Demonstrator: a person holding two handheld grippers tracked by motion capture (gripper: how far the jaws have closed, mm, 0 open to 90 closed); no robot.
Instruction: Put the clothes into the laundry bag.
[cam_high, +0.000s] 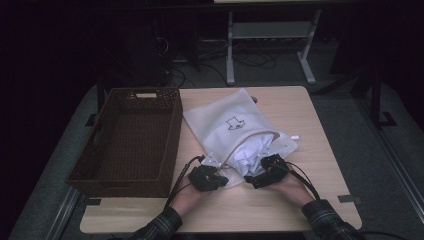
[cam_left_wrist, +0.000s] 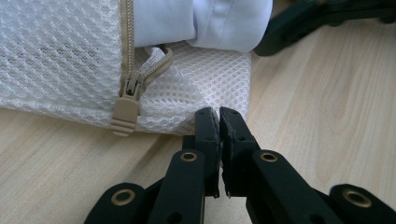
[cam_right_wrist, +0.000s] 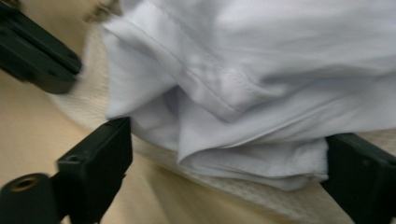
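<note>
Your left gripper (cam_left_wrist: 219, 112) is clenched on the corner of the white mesh laundry bag (cam_left_wrist: 60, 56), its jaws pressed together with the mesh edge pinched between the tips, just beside the tan zipper pull (cam_left_wrist: 126, 109) that hangs at the bag's open end. Your right gripper (cam_right_wrist: 224, 154) stands released, jaws spread wide on either side of the white garment (cam_right_wrist: 261, 79) that spills out of the bag's mouth; the folded cloth lies between the jaws, but the pads do not press on it. In the high view, your left gripper (cam_high: 209, 176) and right gripper (cam_high: 265, 172) sit close together at the near end of the bag (cam_high: 227, 122), which lies flat near the middle of the wooden table (cam_high: 320, 150), its mouth toward you and a small dark drawing on its upper face. The garment (cam_high: 252, 152) bulges from the opening between the two grippers. A dark brown woven basket (cam_high: 132, 140) stands just left of the bag, on the table's left side.
</note>
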